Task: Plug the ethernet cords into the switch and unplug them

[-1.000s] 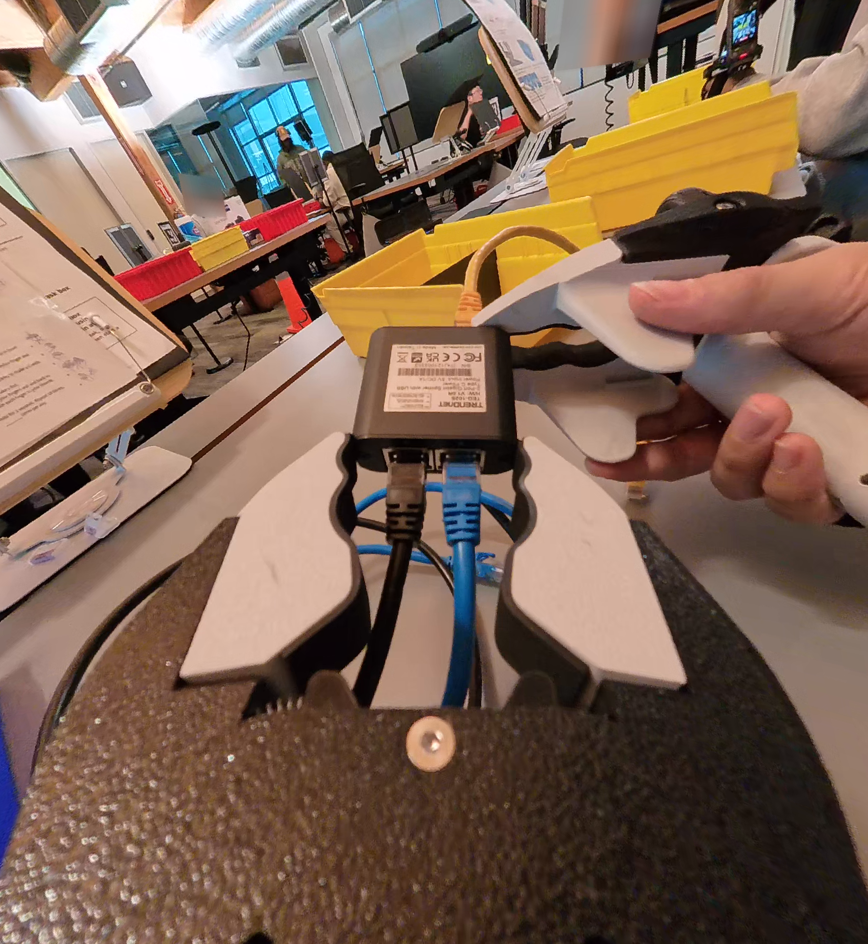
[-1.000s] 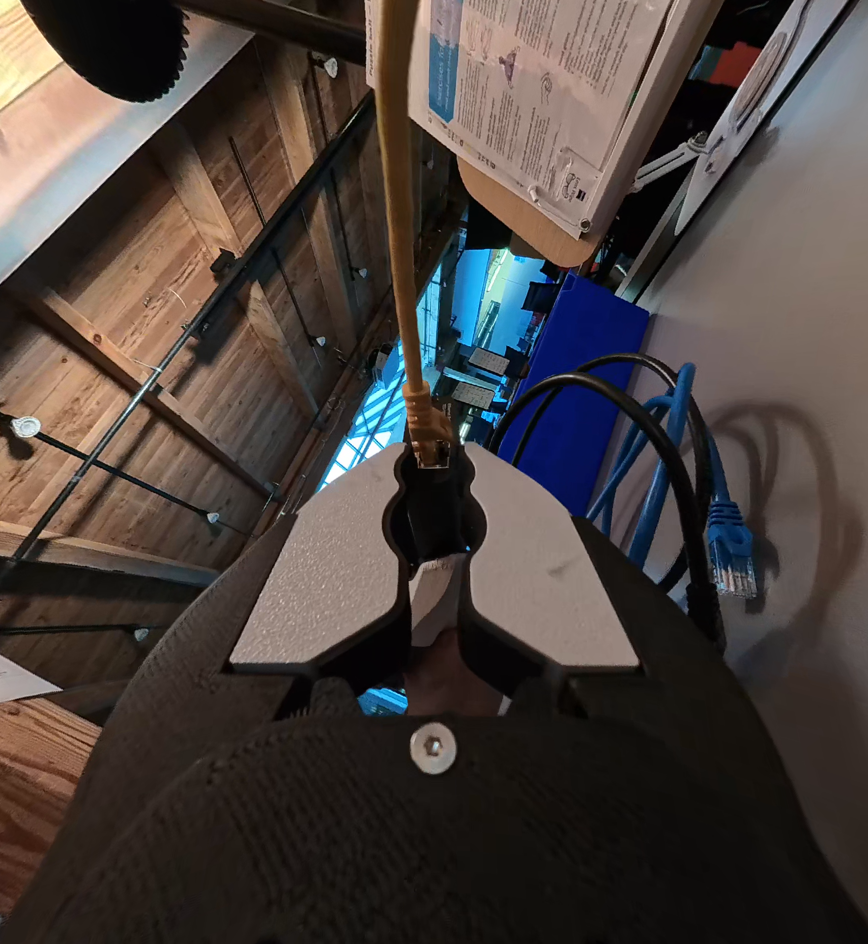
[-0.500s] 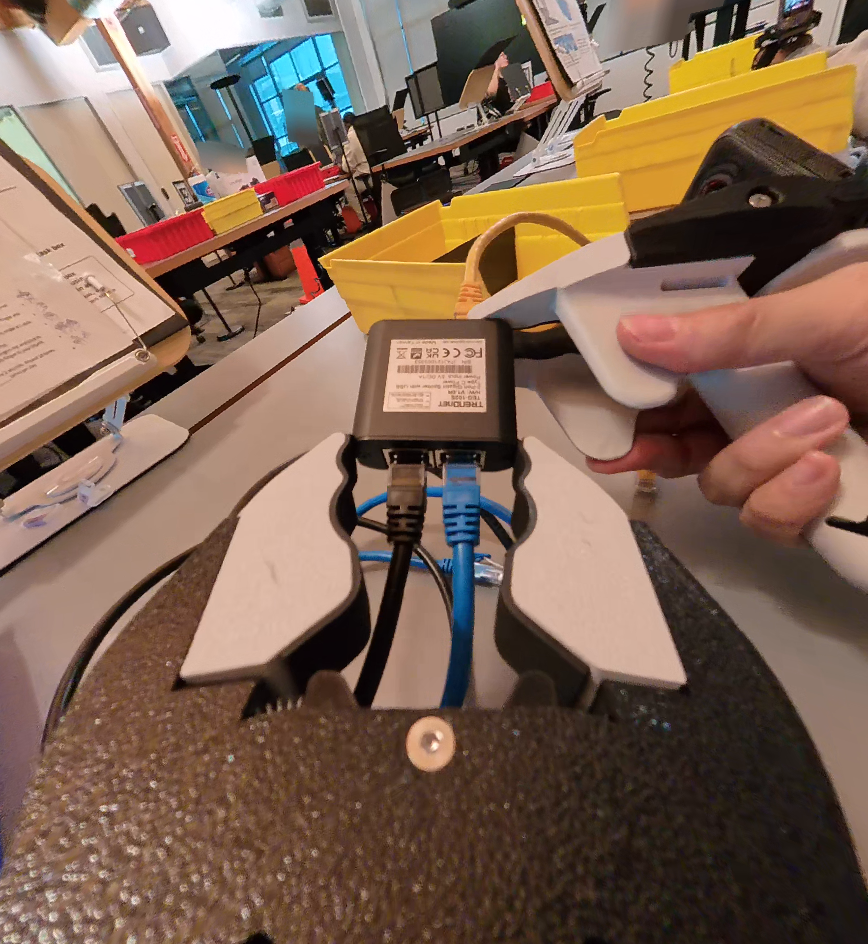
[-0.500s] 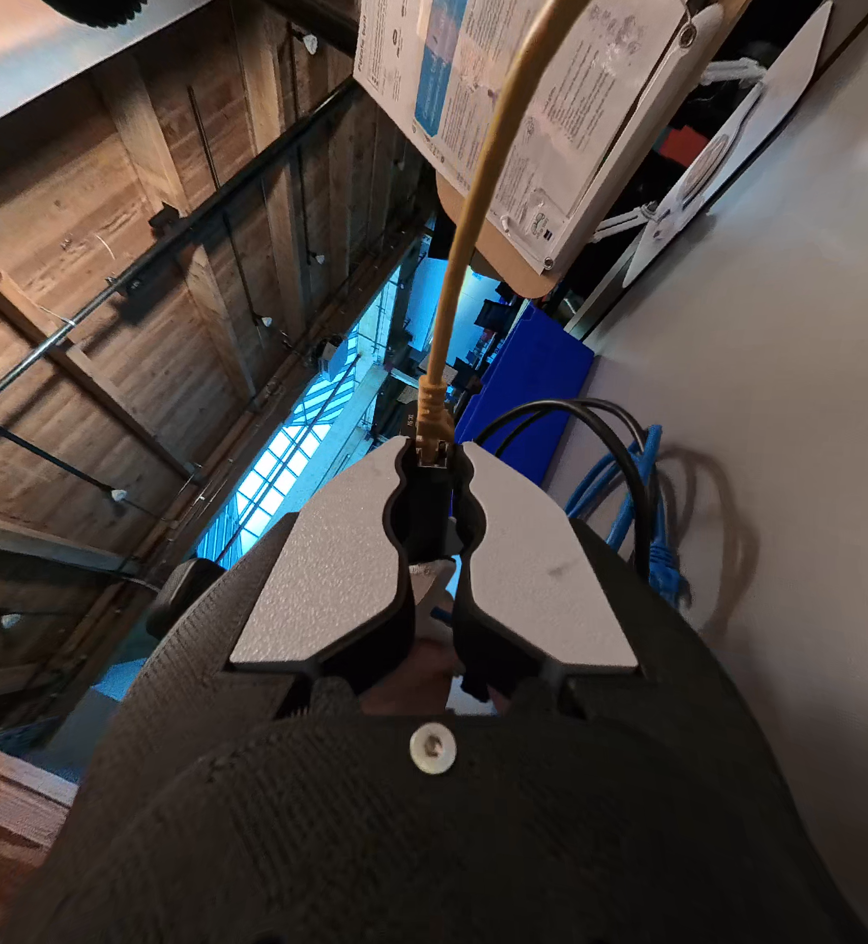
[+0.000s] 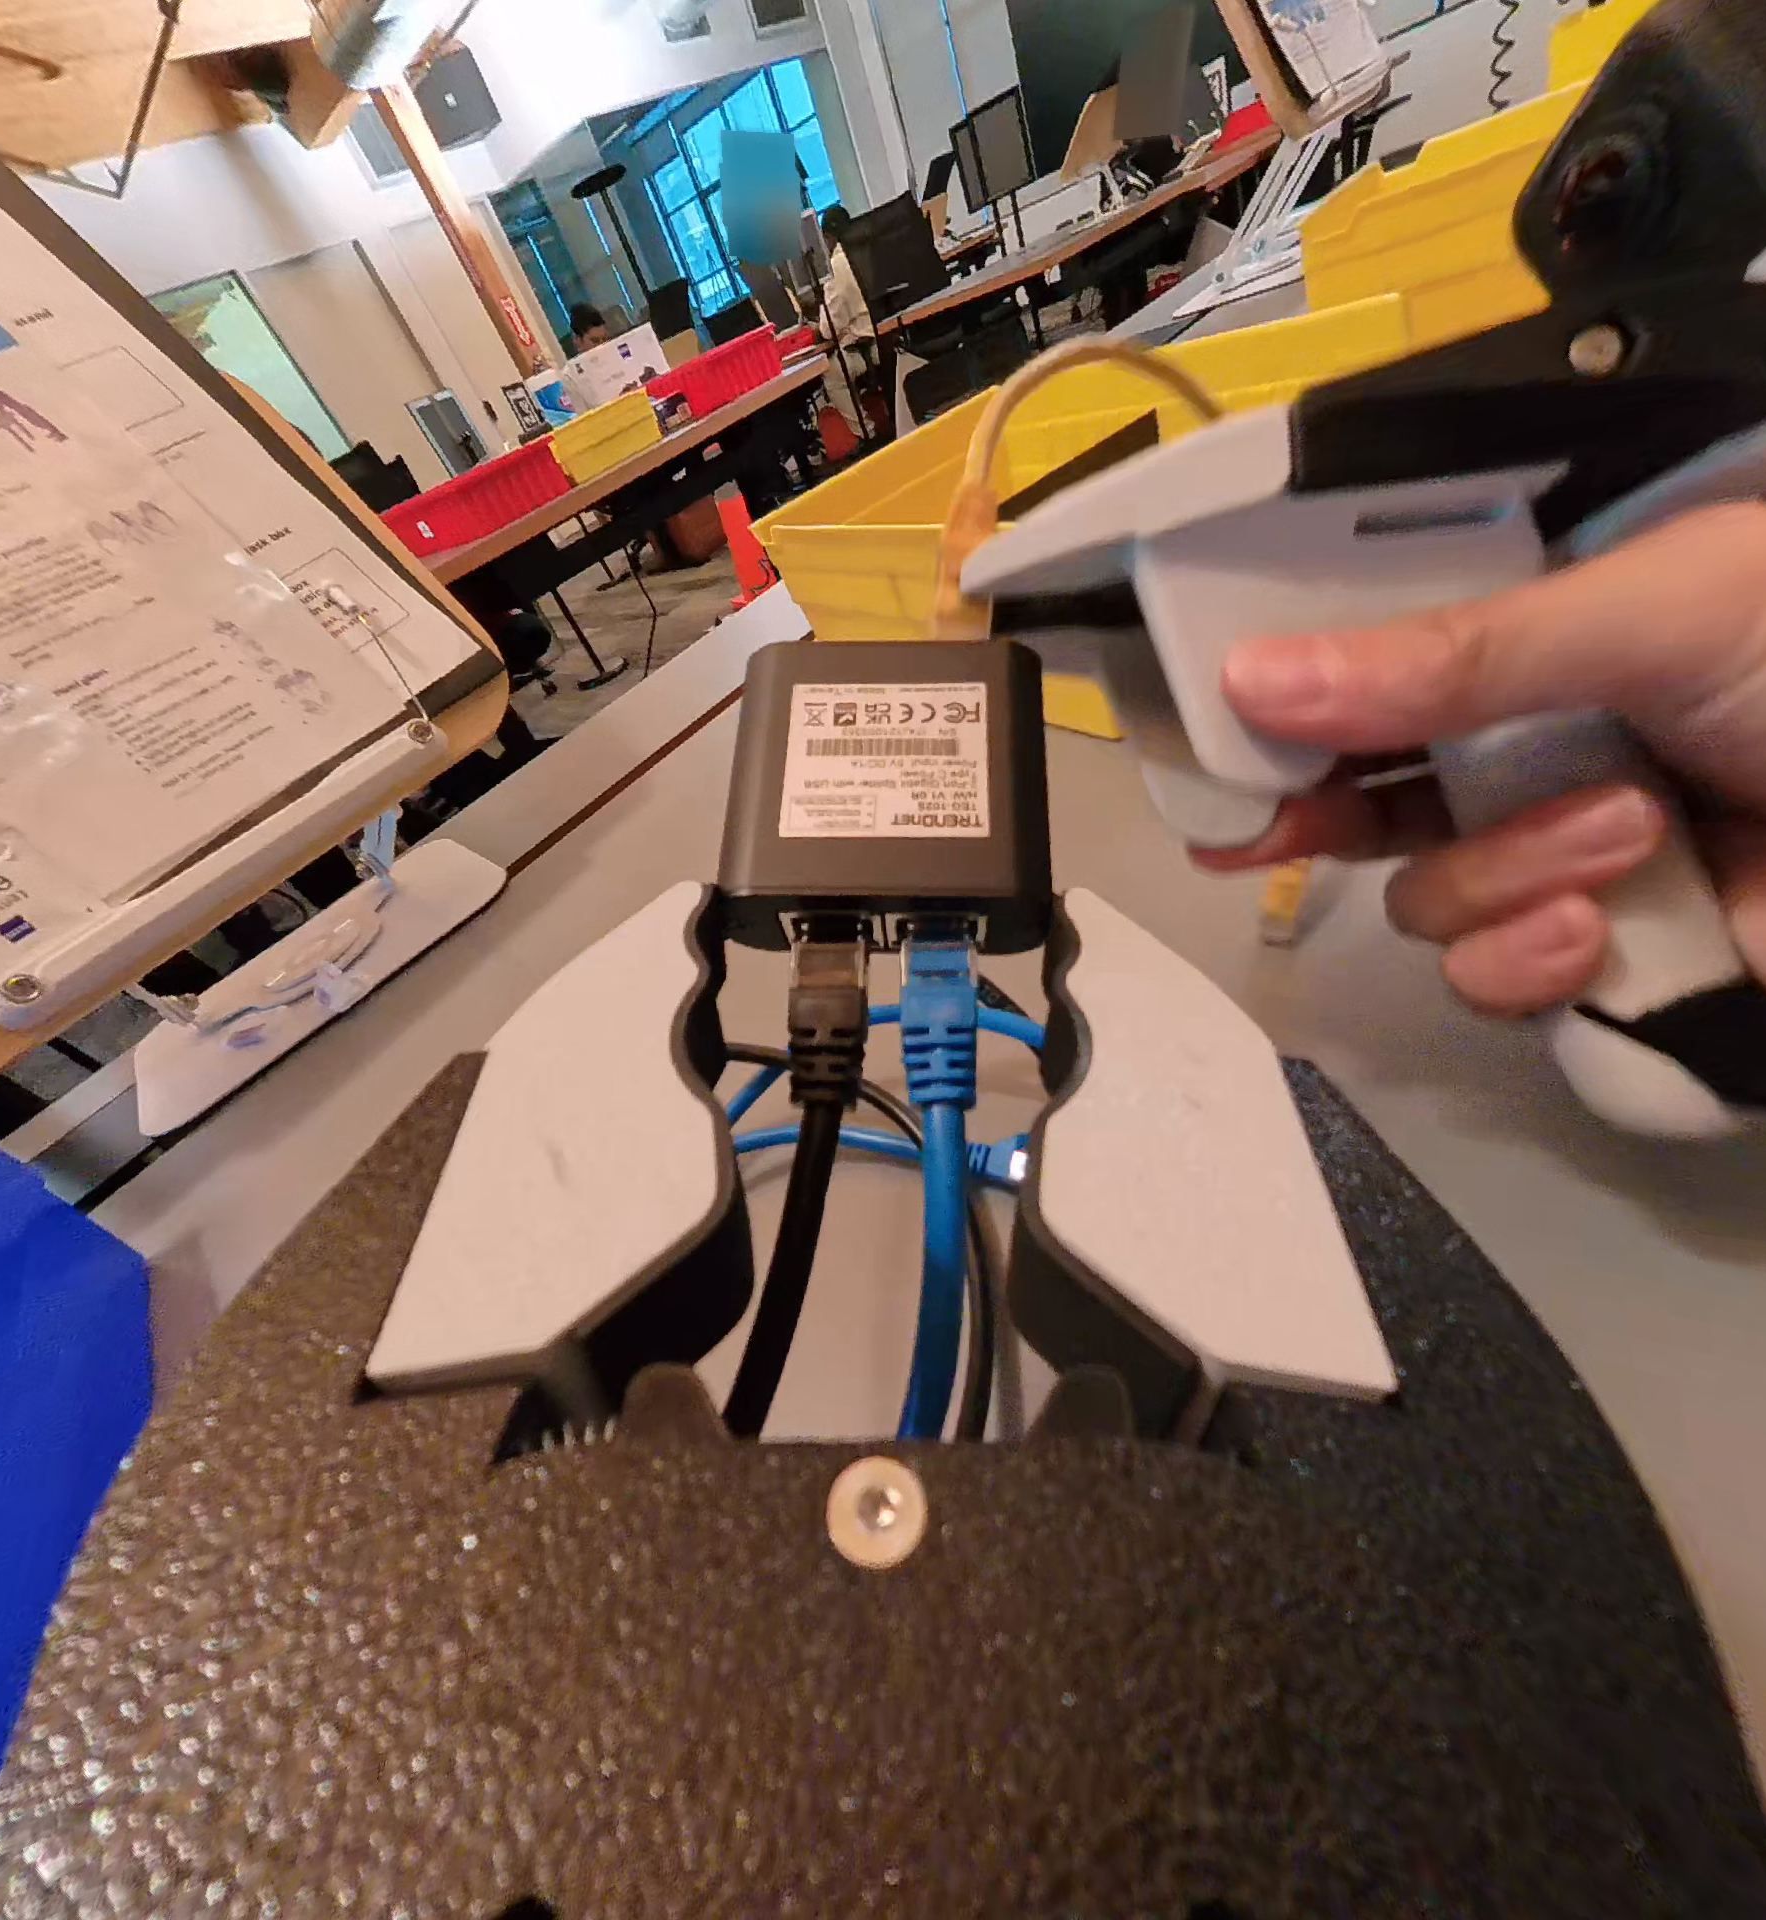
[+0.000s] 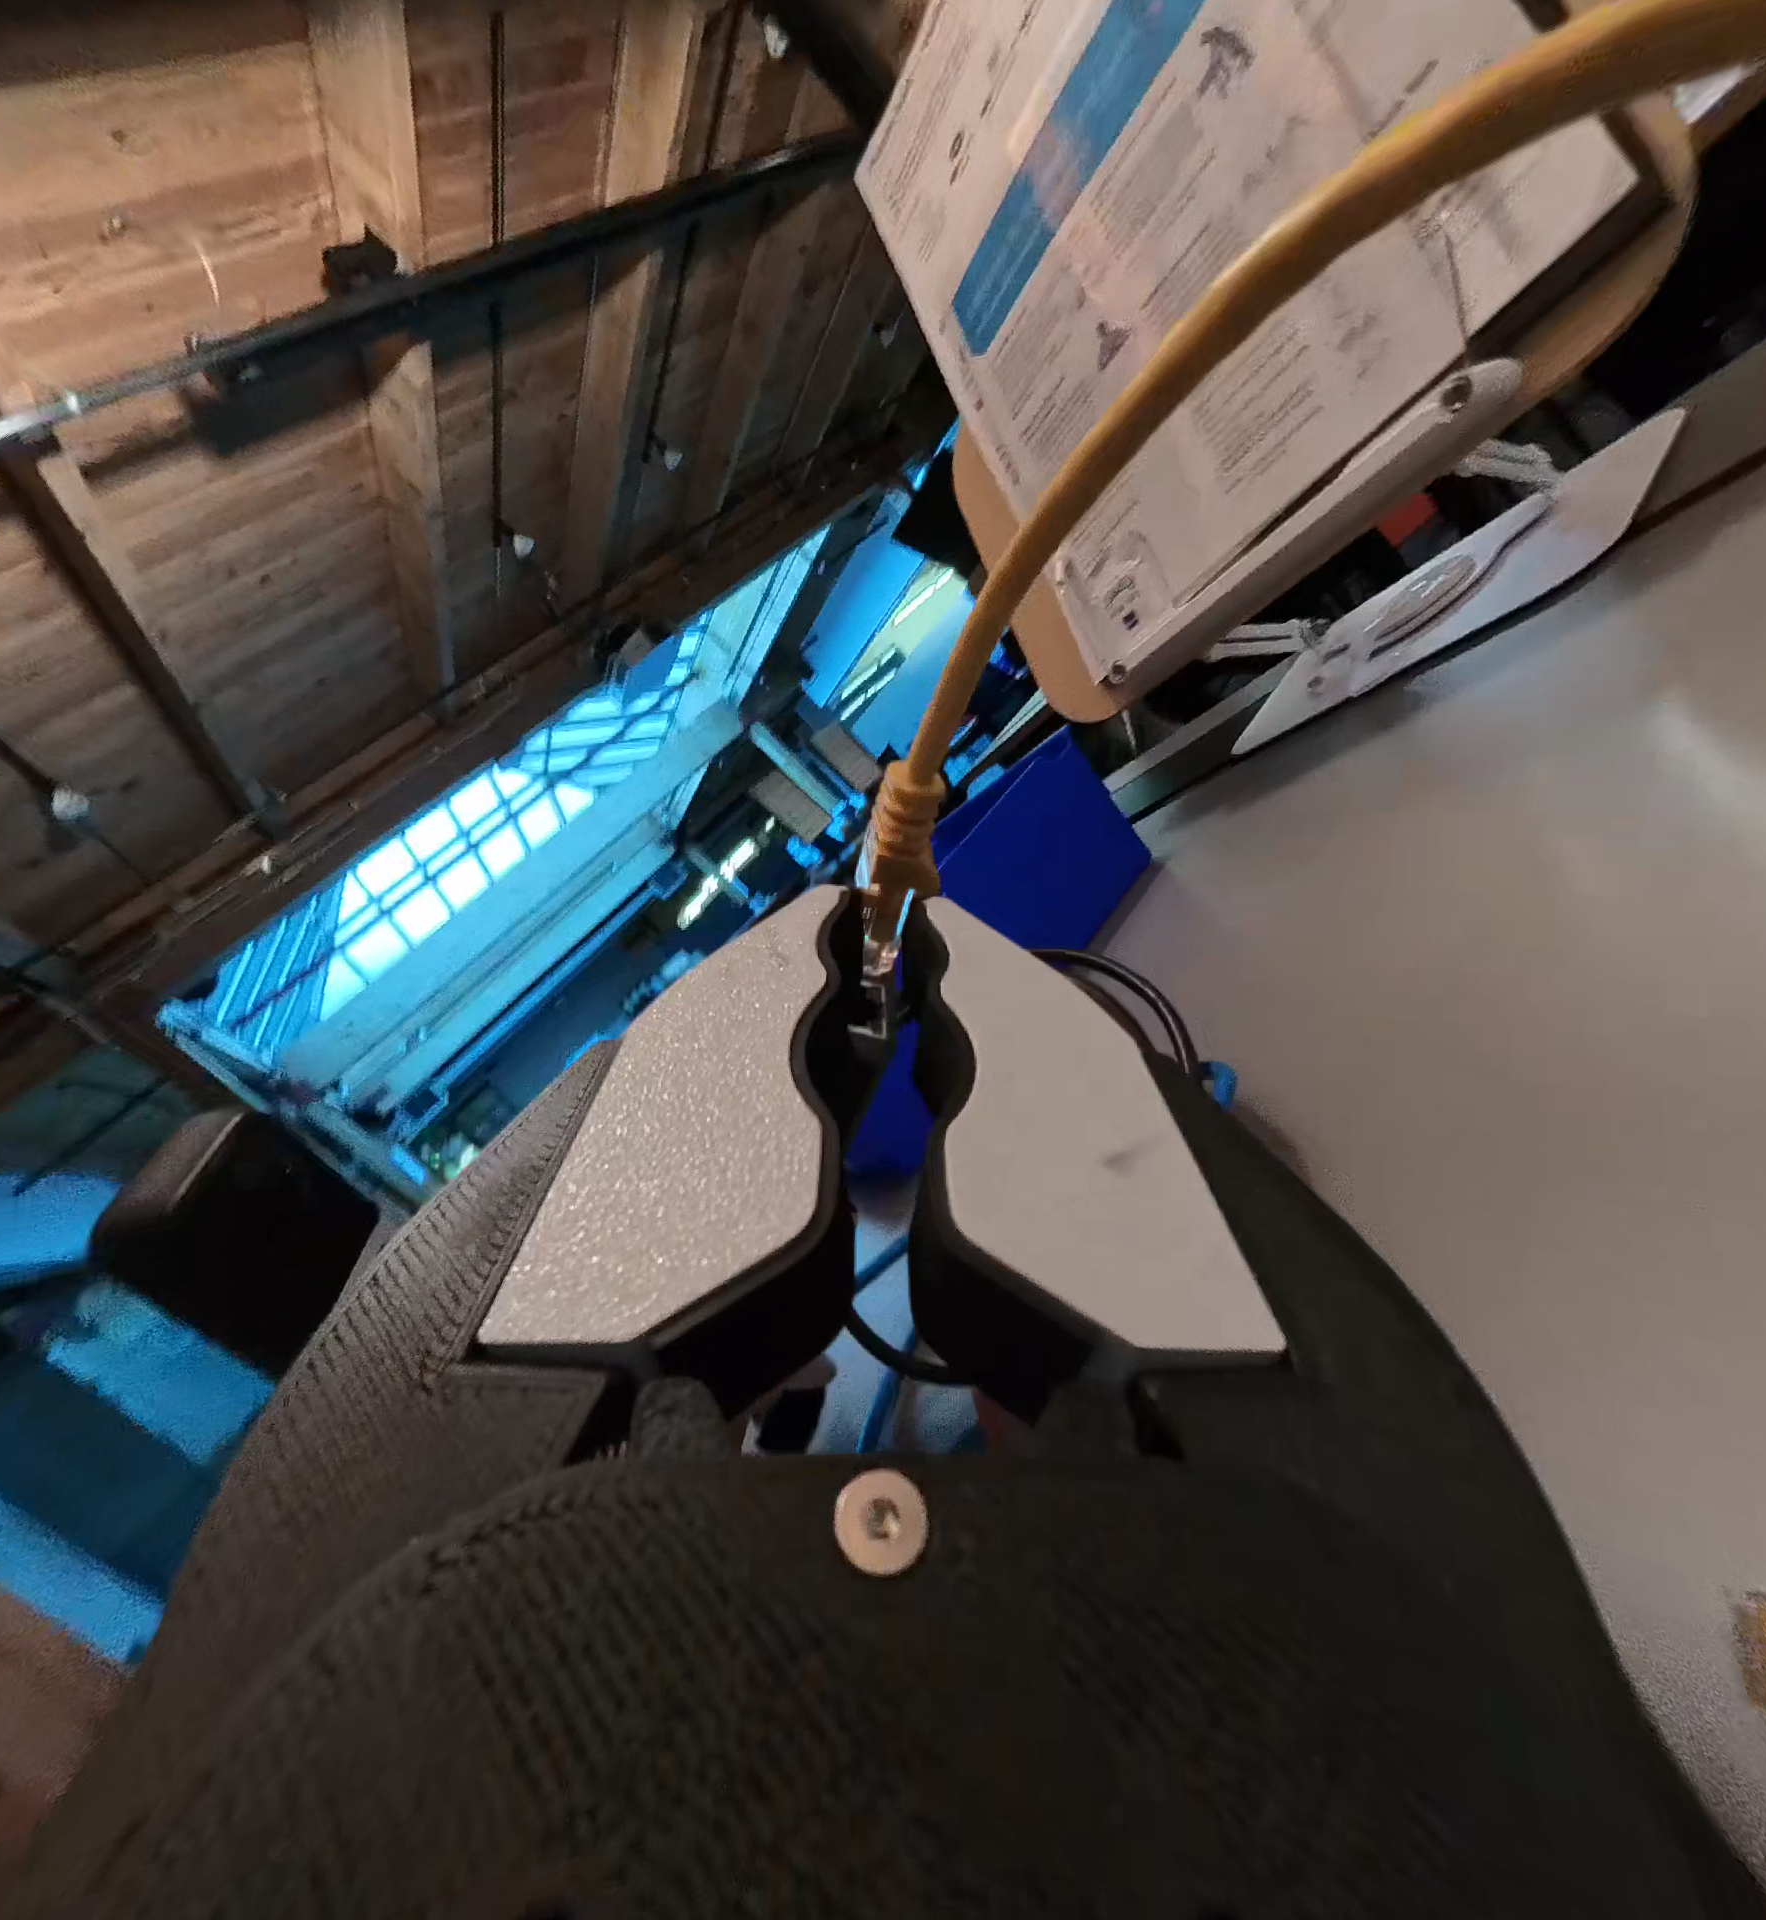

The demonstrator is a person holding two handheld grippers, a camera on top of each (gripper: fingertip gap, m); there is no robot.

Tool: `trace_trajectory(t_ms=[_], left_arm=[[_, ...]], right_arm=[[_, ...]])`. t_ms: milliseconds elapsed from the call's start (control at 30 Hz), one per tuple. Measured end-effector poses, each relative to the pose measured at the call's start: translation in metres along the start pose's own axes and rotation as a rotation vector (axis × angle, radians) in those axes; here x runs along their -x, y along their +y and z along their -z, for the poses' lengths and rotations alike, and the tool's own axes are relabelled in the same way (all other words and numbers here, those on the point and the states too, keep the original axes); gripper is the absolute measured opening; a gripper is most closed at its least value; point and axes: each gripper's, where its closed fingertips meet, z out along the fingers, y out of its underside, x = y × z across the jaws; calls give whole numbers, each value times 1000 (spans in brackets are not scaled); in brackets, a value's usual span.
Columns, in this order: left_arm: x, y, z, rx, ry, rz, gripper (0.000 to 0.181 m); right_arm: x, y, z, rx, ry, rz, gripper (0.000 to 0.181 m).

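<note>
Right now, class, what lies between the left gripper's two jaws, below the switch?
In the left wrist view, the black cord and the blue cord run down between the jaws from the switch, both plugged into its near ports.

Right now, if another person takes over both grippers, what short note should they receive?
Left gripper: shut on the black switch, held above the table.
Right gripper: shut on the yellow cord's plug, at the switch's far side; whether it is seated there is hidden.
Done: black cord and blue cord sit in the near ports.
Left: settle the yellow cord, then unplug them all.
</note>
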Motion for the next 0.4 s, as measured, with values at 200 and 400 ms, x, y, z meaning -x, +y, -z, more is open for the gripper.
trace_trajectory(t_ms=[200, 400], left_arm=[[15, -2, 8, -35, -18, 77, 58], [20, 5, 11, -27, -11, 106, 58]], right_arm=[[31, -40, 13, 131, -50, 266, 9], [13, -99, 28, 418, 65, 588, 9]])
